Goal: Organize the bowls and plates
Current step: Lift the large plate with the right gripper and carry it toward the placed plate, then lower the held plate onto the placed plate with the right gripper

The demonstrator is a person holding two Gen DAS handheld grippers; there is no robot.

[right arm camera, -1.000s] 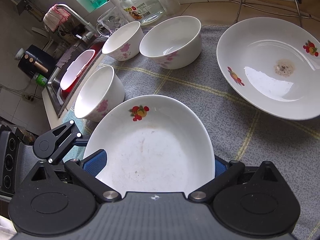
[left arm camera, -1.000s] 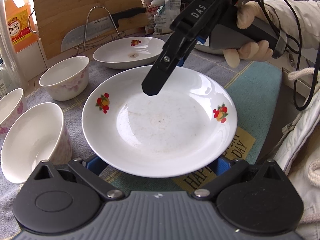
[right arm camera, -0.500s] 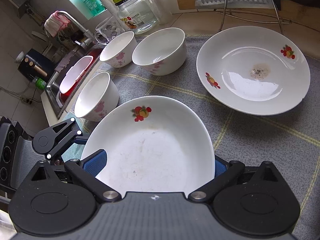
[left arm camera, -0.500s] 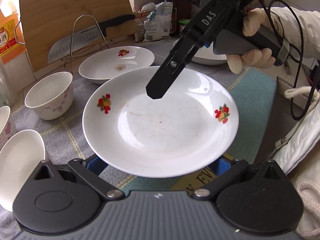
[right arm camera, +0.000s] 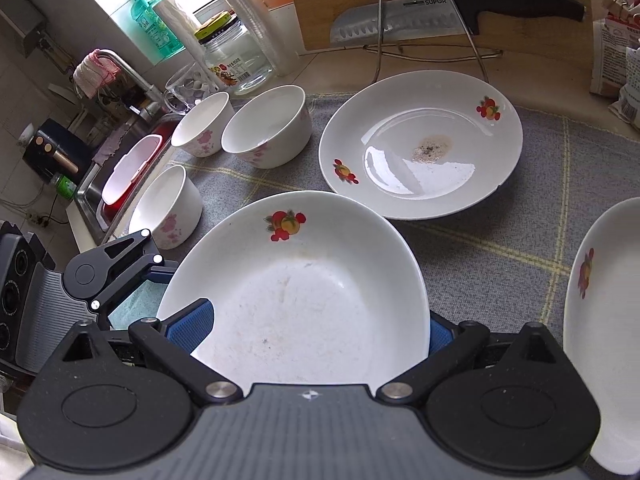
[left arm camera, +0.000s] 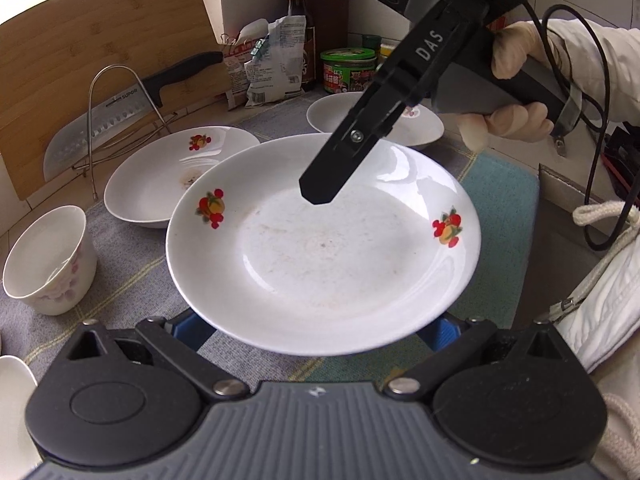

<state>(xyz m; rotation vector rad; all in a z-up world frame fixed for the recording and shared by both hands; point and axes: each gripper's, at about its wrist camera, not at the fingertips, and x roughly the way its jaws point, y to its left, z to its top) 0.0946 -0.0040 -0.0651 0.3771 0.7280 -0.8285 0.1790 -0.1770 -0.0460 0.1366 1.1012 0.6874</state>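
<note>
Plate (left arm camera: 324, 248) with fruit motifs held over grey mat (right arm camera: 500, 240), left gripper (left arm camera: 316, 330) pinching its 6 o'clock rim, right gripper (right arm camera: 320, 332) pinching its far rim, second plate (left arm camera: 160, 176) at 10 o'clock, bowl (left arm camera: 50, 260) at 9 o'clock.

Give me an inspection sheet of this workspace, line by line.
Surface: grey checked mat on the counter.
Job's things: held plate; soiled plate, third plate and three bowls on the mat.
Clutter: cleaver in a wire rack, cutting board, jar, sauce bottle.
Grippers: left hand-held gripper and right hand-held gripper grip the held plate at opposite rims.
Cables: black cable at the right hand-held gripper.
Surroundings: sink, window.
</note>
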